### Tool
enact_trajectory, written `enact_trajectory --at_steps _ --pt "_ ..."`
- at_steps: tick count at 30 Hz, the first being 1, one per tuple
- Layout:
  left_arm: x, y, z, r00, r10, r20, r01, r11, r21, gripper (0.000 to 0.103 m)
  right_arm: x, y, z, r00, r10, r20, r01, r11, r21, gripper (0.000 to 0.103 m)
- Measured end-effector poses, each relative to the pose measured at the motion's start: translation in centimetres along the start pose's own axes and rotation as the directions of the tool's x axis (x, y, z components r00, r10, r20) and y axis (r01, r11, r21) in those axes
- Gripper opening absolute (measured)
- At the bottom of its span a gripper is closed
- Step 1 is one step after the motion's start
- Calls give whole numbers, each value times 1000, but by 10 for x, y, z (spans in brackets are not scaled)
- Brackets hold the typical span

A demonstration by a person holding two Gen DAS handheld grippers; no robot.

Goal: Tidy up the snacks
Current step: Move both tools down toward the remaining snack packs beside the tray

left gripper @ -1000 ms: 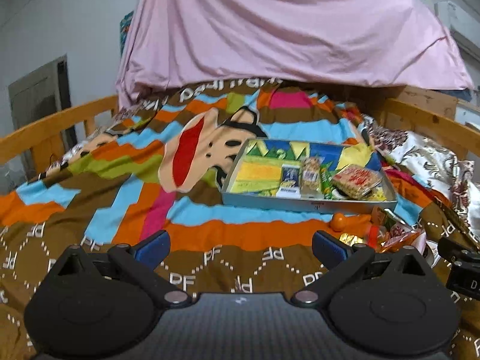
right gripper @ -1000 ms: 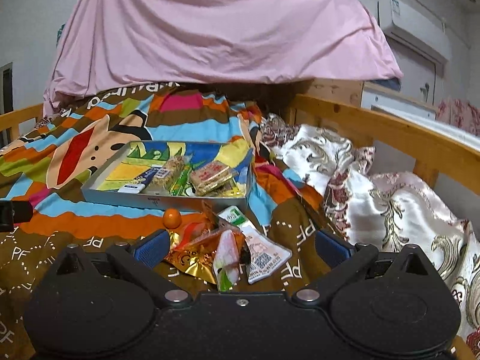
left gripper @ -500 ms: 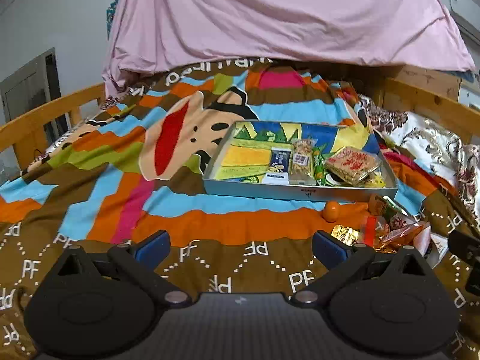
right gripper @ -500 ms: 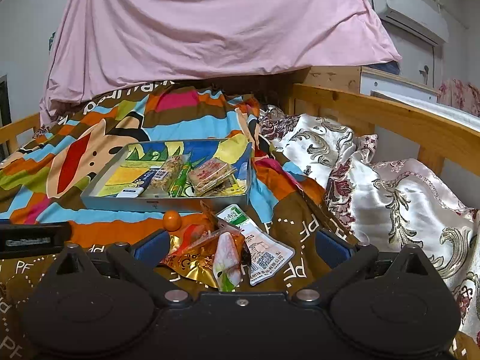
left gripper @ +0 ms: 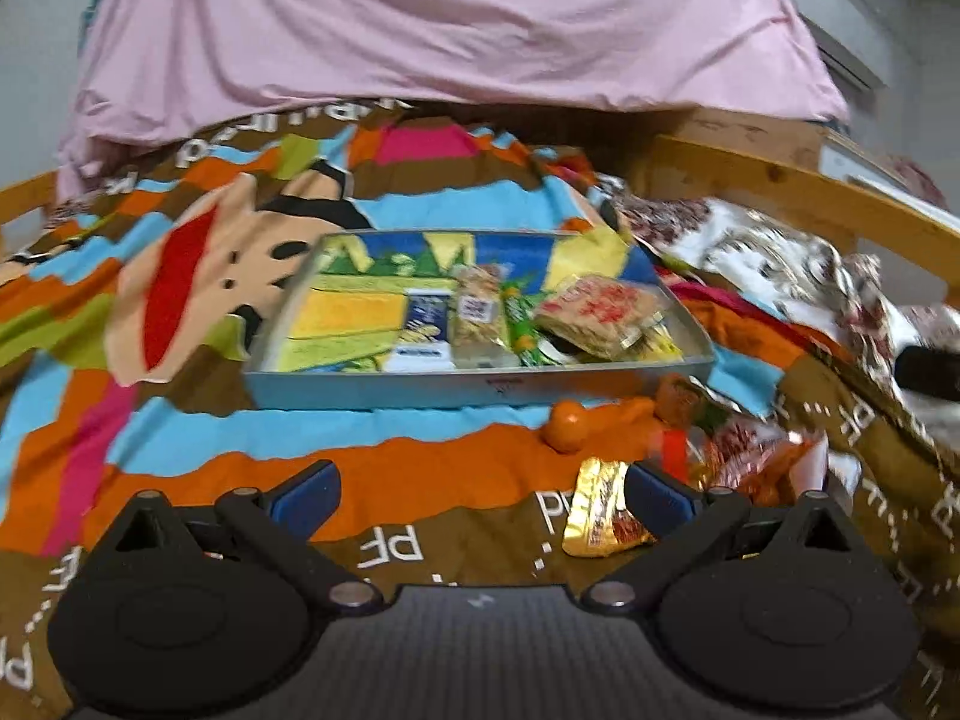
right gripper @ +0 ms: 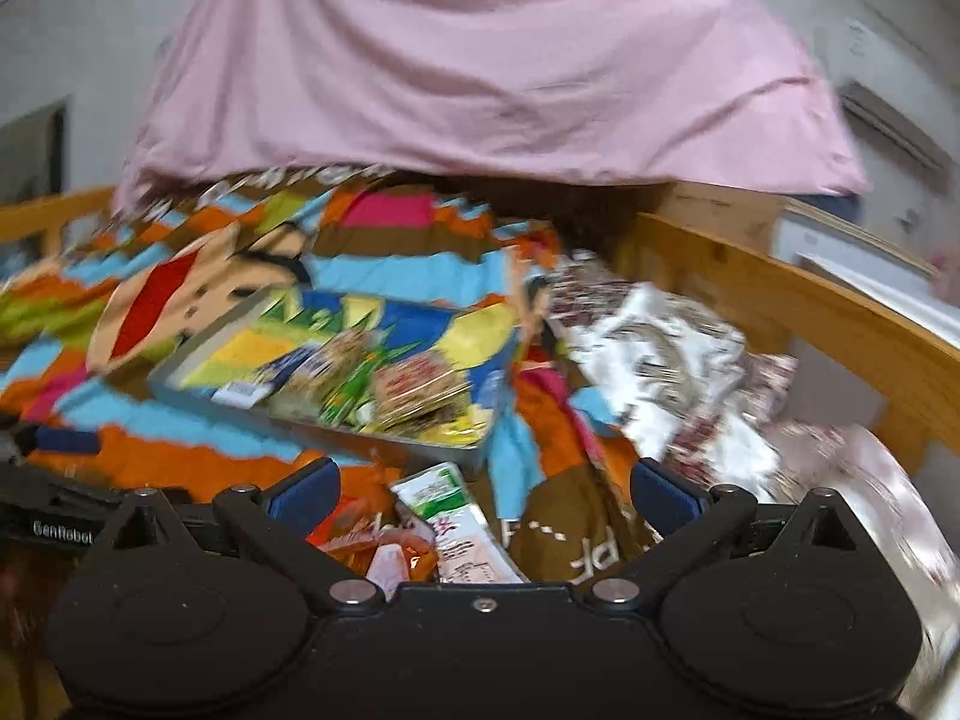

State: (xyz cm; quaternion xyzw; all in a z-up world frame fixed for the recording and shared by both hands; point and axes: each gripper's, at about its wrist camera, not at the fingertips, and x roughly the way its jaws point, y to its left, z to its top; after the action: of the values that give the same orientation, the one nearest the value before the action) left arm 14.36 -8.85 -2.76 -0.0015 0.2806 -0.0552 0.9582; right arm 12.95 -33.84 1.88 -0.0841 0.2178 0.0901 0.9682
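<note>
The loose snack pile (right gripper: 420, 534) lies on the bed just before the tray (left gripper: 480, 381). The right gripper (right gripper: 483, 495), spread wide and empty, is directly over it. The left gripper (left gripper: 480, 492), equally wide, has only the gold packet (left gripper: 600, 516) near its right finger.

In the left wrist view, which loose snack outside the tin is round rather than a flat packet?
The small orange ball-shaped snack, lying on the blanket just in front of the metal tray; the gold foil packet nearby is flat and crinkled.

we see a matt grey metal tray (left gripper: 480, 383) on a soft printed cloth blanket (left gripper: 384, 468). just in front of the tray lies a shiny gold foil wrapper (left gripper: 600, 510). behind it hangs smooth pink cloth (left gripper: 450, 24); right of it runs a bare wood rail (right gripper: 810, 312).
</note>
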Motion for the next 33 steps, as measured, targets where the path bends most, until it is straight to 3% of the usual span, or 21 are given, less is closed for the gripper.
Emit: enact_trajectory --at_steps 4,8,11,17,22,24,28,30,33 --pt "13 3 -10 999 -41 -32 42 999 27 103 19 2 -7 999 31 -44 -35 994 -99 102" --pt "22 8 -16 993 -93 -74 93 996 -4 103 31 2 -15 992 28 -121 -41 994 -101 102" --pt "28 9 -17 990 -105 -92 103 994 -21 103 32 0 -18 992 4 -126 -19 994 -112 102" --pt "35 3 -17 983 -141 -118 140 990 -18 103 32 0 -22 988 49 -146 -66 991 -117 102" --pt "39 -4 -19 959 -231 -162 231 973 -25 103 33 8 -23 990 45 -132 -68 982 -176 102" --pt "41 -7 -20 958 -229 -174 231 973 -14 103 33 14 -24 991 48 -128 -75 974 -214 102" --pt "42 -9 -22 959 -219 -178 223 975 -2 103 33 23 -25 990 82 -114 -109 960 -257 94" --pt "43 -10 -22 958 -222 -183 226 974 3 103 33 24 -24 988 111 -111 -136 960 -245 82" --pt "42 -11 -22 956 -229 -185 235 972 9 103 31 21 -21 979 167 -120 -188 964 -190 76"
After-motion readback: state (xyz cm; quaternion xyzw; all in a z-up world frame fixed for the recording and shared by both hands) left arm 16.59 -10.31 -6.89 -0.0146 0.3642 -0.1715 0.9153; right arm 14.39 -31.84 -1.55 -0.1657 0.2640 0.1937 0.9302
